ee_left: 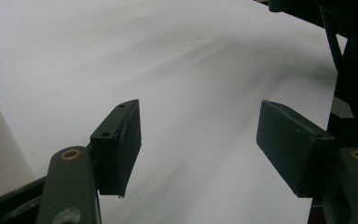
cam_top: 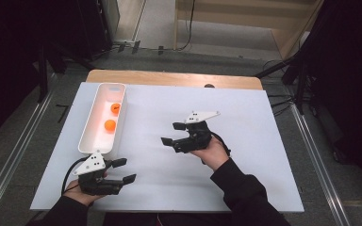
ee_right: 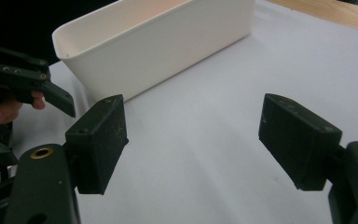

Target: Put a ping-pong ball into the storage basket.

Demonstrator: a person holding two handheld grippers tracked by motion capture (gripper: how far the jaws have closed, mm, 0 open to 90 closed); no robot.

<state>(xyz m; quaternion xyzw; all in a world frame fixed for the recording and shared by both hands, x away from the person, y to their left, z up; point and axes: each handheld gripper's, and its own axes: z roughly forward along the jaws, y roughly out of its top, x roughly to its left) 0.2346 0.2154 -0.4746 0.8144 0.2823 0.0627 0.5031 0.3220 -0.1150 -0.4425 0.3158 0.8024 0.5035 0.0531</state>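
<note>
A long white bin (cam_top: 90, 123) stands on the left of the white table mat, with two orange balls (cam_top: 110, 125) inside it. My left gripper (cam_top: 124, 170) rests near the front left of the mat, just below the bin's near end, jaws open and empty. In its own view the left gripper (ee_left: 198, 144) has only white mat between its pads. My right gripper (cam_top: 172, 133) hovers over the middle of the mat, pointing left toward the bin, jaws open and empty. The right gripper (ee_right: 193, 140) faces the bin (ee_right: 168, 42) in its own view.
The white mat (cam_top: 245, 122) covers a wooden table whose far edge (cam_top: 169, 77) shows at the back. Dark stands and cables (cam_top: 292, 70) stand on the floor beyond the table's right side. The other hand with its gripper (ee_right: 32, 79) is at the left of the right gripper view.
</note>
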